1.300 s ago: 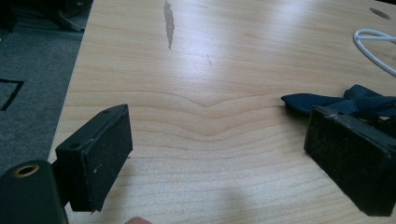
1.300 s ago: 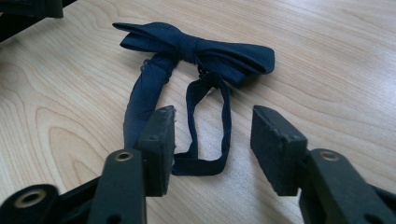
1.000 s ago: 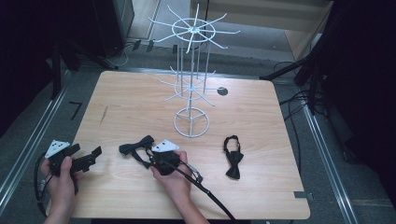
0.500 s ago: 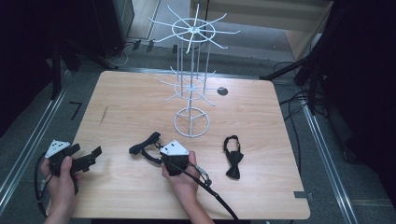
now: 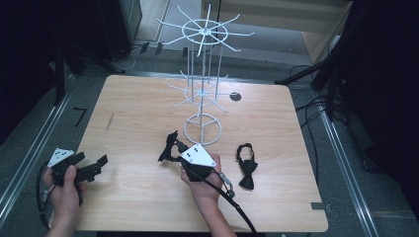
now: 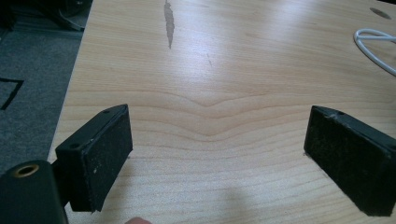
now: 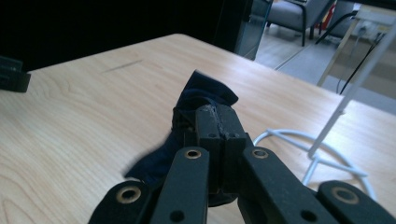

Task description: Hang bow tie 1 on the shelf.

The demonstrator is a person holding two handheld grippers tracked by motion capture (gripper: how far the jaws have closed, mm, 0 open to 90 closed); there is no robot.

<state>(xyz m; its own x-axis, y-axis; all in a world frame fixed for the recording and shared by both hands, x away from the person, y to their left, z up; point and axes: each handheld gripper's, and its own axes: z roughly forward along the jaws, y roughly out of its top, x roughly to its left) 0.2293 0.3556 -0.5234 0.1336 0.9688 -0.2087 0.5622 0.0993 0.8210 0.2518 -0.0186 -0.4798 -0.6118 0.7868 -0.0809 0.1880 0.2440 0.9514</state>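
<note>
Now | right gripper [image 5: 174,150]: hand palm-down, jaws clamped on dark bow tie [image 5: 168,147], raised off surface [image 5: 138,113], 7 o'clock of rack [image 5: 202,129] | left gripper [image 5: 91,168]: low at 8 o'clock, jaws apart.

Since a second ago, our right gripper [image 5: 174,148] has closed its jaws on the dark, limp fabric bow tie [image 5: 168,147] and lifted it off the pale wooden table [image 5: 138,108]. We have carried it to the right, toward the ring base of the white wire display stand [image 5: 202,129]. The tie, formerly stretched out flat, now hangs bunched from the clamped jaws.
</note>
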